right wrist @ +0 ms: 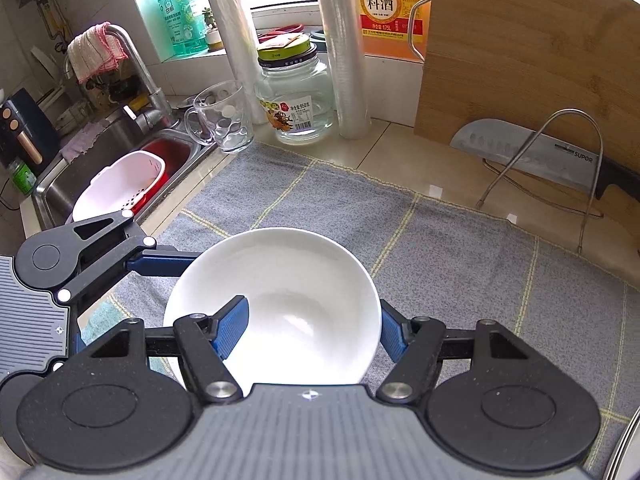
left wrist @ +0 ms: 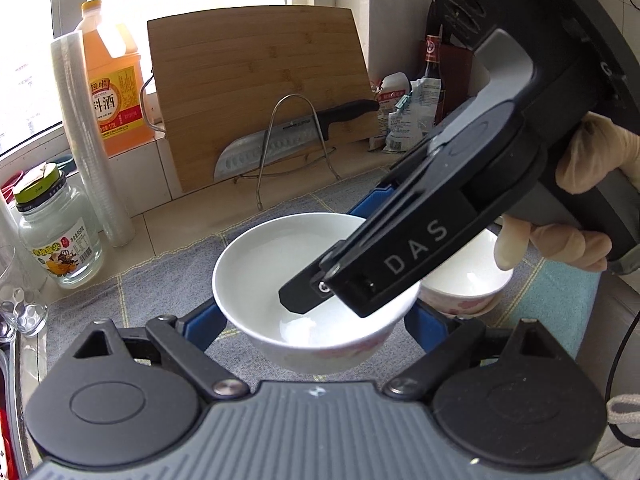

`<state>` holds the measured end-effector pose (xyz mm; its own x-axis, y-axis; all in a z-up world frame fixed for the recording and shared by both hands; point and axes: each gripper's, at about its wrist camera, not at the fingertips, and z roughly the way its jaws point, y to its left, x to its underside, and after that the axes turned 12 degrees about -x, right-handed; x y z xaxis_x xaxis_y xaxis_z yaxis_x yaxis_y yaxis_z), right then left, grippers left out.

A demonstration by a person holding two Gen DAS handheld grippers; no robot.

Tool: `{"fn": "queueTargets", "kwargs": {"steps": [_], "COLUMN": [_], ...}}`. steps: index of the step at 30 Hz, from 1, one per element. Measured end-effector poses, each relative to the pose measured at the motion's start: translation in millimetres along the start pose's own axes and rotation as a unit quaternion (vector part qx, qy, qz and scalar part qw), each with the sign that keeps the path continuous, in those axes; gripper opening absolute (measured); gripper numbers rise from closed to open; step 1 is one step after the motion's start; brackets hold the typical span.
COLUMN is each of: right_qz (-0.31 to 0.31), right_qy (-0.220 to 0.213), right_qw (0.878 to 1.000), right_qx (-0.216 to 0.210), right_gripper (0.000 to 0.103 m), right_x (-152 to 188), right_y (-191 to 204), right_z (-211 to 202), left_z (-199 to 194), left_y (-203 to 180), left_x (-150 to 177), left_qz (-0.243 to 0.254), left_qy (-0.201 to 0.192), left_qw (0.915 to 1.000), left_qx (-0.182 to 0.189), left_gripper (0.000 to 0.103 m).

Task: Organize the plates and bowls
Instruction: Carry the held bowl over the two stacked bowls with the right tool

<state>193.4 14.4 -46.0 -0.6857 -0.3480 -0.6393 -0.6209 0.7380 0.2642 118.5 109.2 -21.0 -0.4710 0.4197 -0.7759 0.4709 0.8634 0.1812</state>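
A white bowl [left wrist: 296,276] with a pink pattern outside hangs above the grey checked cloth [left wrist: 140,280]. My left gripper [left wrist: 316,324] is open, its blue fingers on either side of the bowl. My right gripper [left wrist: 320,292] reaches in from the right, one finger inside the bowl and one outside, shut on its rim. In the right wrist view the same bowl [right wrist: 280,300] sits between my right gripper's [right wrist: 308,328] blue fingers [right wrist: 232,328], and the left gripper [right wrist: 120,256] shows at the left. A second white bowl [left wrist: 468,284] stands behind on the right.
A bamboo cutting board [left wrist: 256,92] and a knife [left wrist: 288,136] in a wire stand are at the back. A glass jar [left wrist: 52,232], film rolls [left wrist: 92,140], a cooking wine jug [left wrist: 114,80] and a glass mug [right wrist: 224,116] stand at the left. The sink [right wrist: 120,168] holds a white basket.
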Motion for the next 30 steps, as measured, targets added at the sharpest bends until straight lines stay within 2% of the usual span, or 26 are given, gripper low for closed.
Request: {"fn": "queueTargets", "kwargs": {"steps": [17, 24, 30], "right_qz": [0.038, 0.06, 0.079], "right_qy": [-0.046, -0.052, -0.05], "right_qw": [0.996, 0.993, 0.991], "right_qx": [0.069, 0.092, 0.093], "right_gripper": [0.073, 0.073, 0.073], "right_x": [34.1, 51.8, 65.8], "right_y": [-30.0, -44.1, -54.1], "right_z": [-72.9, -88.1, -90.2], "left_z": [10.6, 19.0, 24.5], "left_y": [-60.7, -83.3, -93.5], "left_x": [-34.0, -35.5, -29.9], "left_qz": [0.033, 0.042, 0.047], "left_qy": [-0.029, -0.023, -0.012], "left_qw": [0.9971, 0.9952, 0.994], "left_qx": [0.062, 0.086, 0.098], "left_gripper": [0.095, 0.094, 0.095]}}
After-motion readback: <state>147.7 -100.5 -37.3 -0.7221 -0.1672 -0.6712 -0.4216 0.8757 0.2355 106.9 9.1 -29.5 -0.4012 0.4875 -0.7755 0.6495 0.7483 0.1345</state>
